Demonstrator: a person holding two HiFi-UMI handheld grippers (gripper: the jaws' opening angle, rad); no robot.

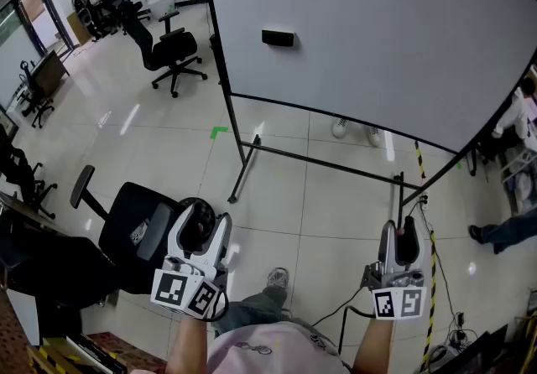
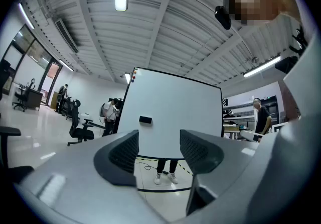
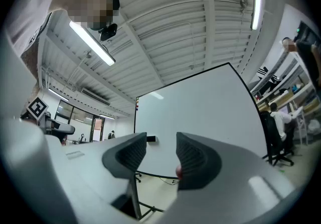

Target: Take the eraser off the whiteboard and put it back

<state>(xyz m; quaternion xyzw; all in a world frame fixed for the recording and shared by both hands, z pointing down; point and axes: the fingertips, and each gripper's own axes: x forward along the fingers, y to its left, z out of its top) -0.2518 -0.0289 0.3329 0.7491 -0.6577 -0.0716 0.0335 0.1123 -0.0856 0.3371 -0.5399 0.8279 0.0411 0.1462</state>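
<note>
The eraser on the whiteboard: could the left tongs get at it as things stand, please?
Probably not yet: the eraser sits far ahead of the left tongs, across the floor. Nothing seems to block the way; stepping closer should do.

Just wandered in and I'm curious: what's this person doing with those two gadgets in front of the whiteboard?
A person stands a little way back from the whiteboard, holding a two-jaw gripper in each hand. Both the left gripper and the right gripper point toward the board, jaws apart, with nothing in them. The black eraser sits on the board, untouched.
</note>
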